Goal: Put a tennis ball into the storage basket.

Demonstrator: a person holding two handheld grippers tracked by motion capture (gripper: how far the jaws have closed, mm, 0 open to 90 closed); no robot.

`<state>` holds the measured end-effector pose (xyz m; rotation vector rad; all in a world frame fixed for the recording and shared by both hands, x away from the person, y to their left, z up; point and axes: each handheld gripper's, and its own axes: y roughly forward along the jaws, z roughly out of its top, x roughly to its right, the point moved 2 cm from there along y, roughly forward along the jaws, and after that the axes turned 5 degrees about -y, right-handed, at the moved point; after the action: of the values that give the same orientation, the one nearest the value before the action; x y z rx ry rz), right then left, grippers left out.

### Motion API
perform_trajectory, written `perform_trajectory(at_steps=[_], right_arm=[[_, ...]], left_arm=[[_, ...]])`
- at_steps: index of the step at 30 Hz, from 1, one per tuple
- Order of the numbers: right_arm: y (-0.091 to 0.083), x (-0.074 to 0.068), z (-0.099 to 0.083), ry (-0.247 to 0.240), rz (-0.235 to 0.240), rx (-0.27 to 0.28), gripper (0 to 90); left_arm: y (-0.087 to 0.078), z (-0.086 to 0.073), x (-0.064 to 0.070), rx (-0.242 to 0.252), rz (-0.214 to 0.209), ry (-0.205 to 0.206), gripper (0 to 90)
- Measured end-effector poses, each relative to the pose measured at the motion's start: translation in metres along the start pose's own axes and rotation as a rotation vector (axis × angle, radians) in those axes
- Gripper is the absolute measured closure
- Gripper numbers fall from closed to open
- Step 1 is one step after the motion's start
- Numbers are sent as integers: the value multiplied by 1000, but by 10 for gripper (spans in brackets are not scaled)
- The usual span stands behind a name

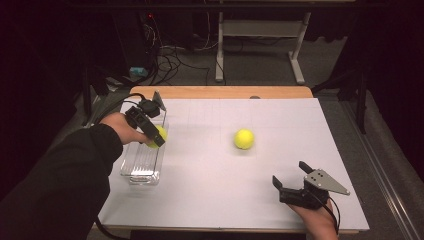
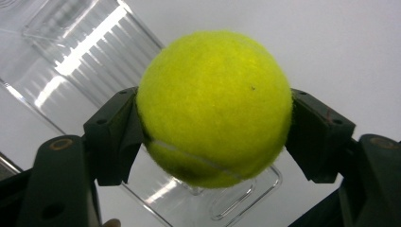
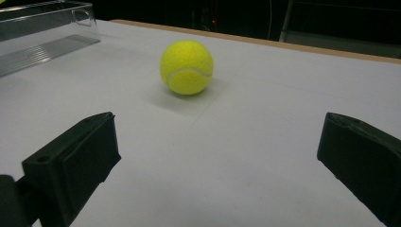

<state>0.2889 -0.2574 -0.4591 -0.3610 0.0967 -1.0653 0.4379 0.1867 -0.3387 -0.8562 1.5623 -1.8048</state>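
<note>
Across a white matte tabletop (image 1: 215,195) with a wood edge, dark room behind, the left gripper (image 1: 154,134) pinches a fuzzy yellow tennis ball (image 1: 159,135) over the ribbed clear plastic tray (image 1: 142,167) at nine o'clock. At five o'clock the right gripper (image 1: 290,176) is spread wide; a second tennis ball (image 1: 244,139) rests at centre.

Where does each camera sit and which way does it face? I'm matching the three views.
High view: above the table, looking down; forearms, left tool, right tool.
Left gripper view: on the left tool, facing down at the held ball over the clear tray.
Right gripper view: low, facing the loose ball, shared with the high view.
</note>
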Motion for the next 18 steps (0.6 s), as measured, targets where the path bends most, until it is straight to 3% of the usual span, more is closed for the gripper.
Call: perform_trajectory(at_steps=[18], right_arm=[[0,0,0,1,1,-2,0]], left_arm=[[-3,-4,-28,-12,15,-78,273]])
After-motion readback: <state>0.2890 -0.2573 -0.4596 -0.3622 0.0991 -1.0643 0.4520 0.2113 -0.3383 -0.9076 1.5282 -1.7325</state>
